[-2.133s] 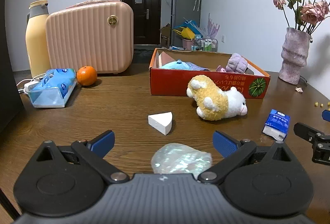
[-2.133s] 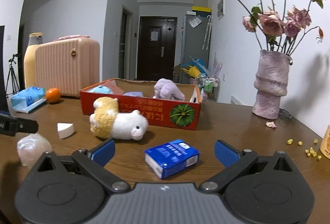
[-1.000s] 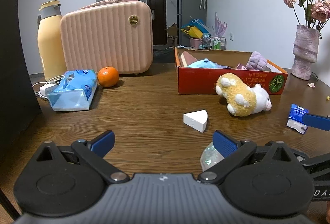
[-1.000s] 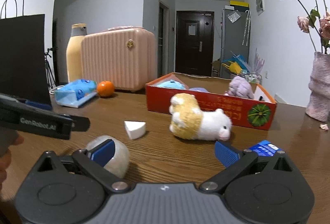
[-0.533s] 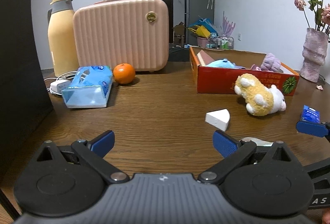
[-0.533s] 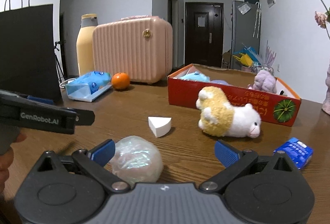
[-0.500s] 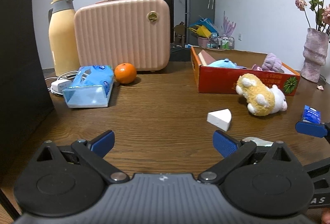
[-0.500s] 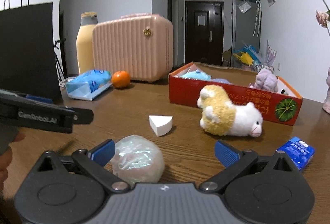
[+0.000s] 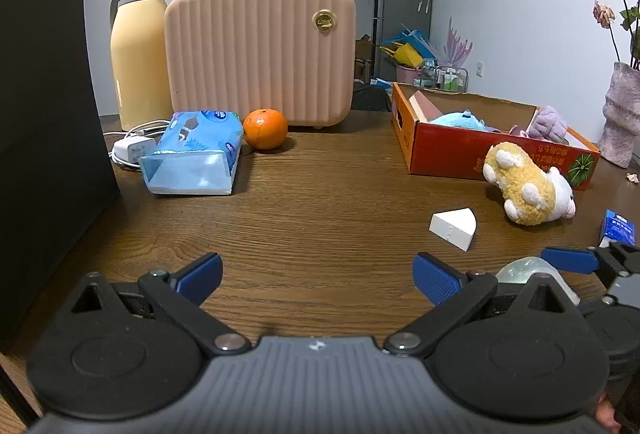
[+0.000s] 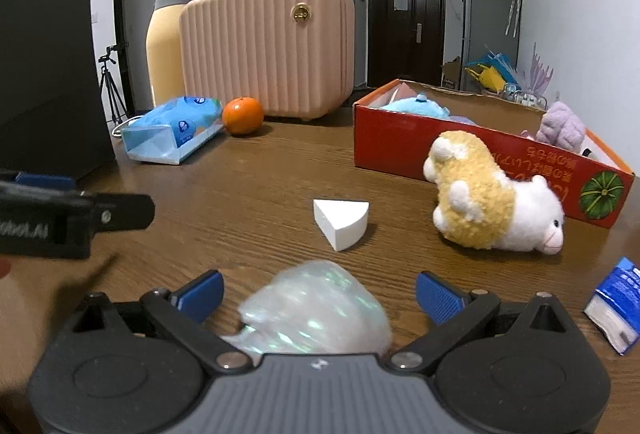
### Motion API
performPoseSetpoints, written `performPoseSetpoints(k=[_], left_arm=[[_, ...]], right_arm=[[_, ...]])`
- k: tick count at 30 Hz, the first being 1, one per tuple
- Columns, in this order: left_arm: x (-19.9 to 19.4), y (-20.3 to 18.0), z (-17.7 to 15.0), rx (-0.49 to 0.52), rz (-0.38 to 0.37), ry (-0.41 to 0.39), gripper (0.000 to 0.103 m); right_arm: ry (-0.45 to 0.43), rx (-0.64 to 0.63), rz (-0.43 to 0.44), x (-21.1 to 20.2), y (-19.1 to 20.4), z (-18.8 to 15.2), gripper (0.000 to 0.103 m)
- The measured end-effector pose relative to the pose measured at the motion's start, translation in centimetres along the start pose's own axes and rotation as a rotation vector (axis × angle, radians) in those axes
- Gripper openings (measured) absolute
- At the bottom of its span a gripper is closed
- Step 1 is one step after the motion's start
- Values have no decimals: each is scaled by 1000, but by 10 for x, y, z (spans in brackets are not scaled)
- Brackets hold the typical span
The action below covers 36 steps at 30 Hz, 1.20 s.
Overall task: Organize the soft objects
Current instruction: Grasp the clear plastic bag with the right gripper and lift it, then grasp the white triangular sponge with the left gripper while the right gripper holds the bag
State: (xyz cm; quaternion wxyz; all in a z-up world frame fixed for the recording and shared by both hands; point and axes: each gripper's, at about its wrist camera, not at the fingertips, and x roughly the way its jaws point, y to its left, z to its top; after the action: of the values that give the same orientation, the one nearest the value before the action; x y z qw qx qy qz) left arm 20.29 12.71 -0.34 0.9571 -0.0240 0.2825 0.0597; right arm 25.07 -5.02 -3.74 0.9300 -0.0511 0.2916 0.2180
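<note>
Straddling iridescent soft ball [image 10: 316, 310] — right hand-held gripper [image 10: 318, 294], wide open.

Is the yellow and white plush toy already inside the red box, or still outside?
Outside. The plush toy lies on its side on the table, before the red box.

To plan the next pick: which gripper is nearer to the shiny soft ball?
Right. The right gripper has the shiny ball between its open fingers. The left gripper is off to the ball's left, over bare table.

Pink ribbed suitcase [image 9: 260, 54], yellow thermos [image 9: 138, 50], orange [image 9: 265, 128], tissue pack [image 9: 196, 158], white charger [image 9: 134, 148], vase [image 9: 622, 114]
</note>
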Motion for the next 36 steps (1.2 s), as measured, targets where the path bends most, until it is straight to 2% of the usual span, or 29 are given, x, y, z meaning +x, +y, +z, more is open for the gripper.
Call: performPoseSetpoints(k=[5,7,9,10,13,22,36], left_arm=[[2,0,0,-3,3,7,103],[3,0,0,-4,3,12,103],[4,1,-1,-3,3,15,103],[4,1,-1,-3,4,16,103],[4,1,-1,-4,4,16,103],[5,2,-1,-5,7,19,103],[12,4,-3,-30,46,12,103]], right_arm=[[31,-5,31,11,1,4,88],[55,2,52,14,0,4,73],[60,7,55,15,-1,3,63],[57,8,59,14,-1,3,52],[52,12,73,13,-2,3,39],[28,13,70,8,-3,3,30],[-62,-1,46,-9,-13,5,28]])
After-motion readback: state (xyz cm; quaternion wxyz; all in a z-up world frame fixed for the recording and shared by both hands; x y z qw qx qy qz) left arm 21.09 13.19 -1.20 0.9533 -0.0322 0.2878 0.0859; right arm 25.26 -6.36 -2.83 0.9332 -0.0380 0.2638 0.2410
